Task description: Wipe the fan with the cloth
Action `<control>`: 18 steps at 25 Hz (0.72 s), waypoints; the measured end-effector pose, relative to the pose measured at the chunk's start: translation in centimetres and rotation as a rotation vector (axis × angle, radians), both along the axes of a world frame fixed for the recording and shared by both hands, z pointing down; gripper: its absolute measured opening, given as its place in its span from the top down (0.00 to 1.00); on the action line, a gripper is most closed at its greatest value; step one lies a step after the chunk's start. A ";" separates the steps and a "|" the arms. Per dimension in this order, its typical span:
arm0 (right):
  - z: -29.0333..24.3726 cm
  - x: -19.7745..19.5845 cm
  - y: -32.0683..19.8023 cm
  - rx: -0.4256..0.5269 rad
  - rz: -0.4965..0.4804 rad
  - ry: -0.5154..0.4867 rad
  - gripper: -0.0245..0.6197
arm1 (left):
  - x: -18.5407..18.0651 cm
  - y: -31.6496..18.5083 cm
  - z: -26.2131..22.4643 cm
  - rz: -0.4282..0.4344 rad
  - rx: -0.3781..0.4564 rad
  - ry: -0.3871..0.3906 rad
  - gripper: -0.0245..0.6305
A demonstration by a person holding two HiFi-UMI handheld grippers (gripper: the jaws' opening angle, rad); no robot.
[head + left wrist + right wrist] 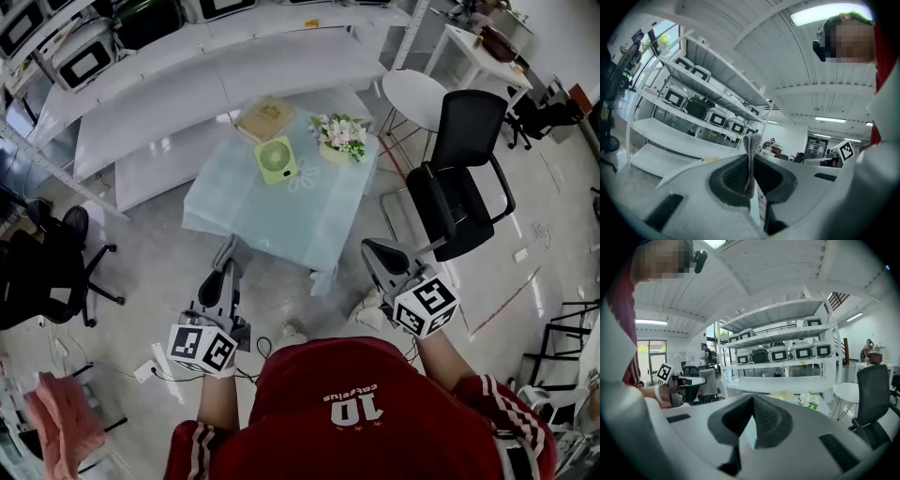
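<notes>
The person in the red shirt stands a little short of the low table, with a strip of grey floor between its near edge and the tongs. Both tongs are held at waist height, well apart from each other. The left gripper has its pads pressed flat together and pinches nothing. The right gripper is closed on itself the same way, tips meeting, empty.

The fan, small and pale green, sits on the table's pale cover at about 12 o'clock from the person, toward the far side. A bunch of flowers is just beside it at 1 o'clock. A tan box lies behind it at 11 o'clock.

A pink cloth hangs at about 8 o'clock, well apart from the table; I cannot tell whether it is the wiping cloth.

A black office chair crowds the table's right corner at 2 o'clock, with a round white side table beyond it. Another dark chair stands at 9 o'clock. Long white shelves carrying boxy appliances run behind the table from 10 to 12 o'clock. A white power strip and its cable lie on the floor beside the left tongs.
</notes>
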State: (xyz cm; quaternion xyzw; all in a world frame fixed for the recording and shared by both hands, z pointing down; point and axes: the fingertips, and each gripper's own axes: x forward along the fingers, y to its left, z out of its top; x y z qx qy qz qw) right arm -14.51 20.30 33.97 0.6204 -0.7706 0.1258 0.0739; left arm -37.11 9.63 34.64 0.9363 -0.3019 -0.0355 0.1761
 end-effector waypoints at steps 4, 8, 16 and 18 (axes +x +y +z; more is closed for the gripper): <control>0.3 4.6 -0.4 0.009 -0.061 -0.009 0.95 | 3.3 1.2 0.7 -0.073 -0.008 -0.011 0.93; -1.2 11.3 -1.4 0.030 -0.108 -0.057 0.95 | 7.7 2.0 0.4 -0.177 -0.010 -0.023 0.93; -1.0 21.6 -1.5 0.022 -0.242 -0.163 0.95 | 16.6 2.8 -1.0 -0.300 -0.004 -0.108 0.94; -0.9 22.7 -1.2 0.022 -0.299 -0.177 0.95 | 17.9 3.2 -1.0 -0.346 -0.006 -0.145 0.94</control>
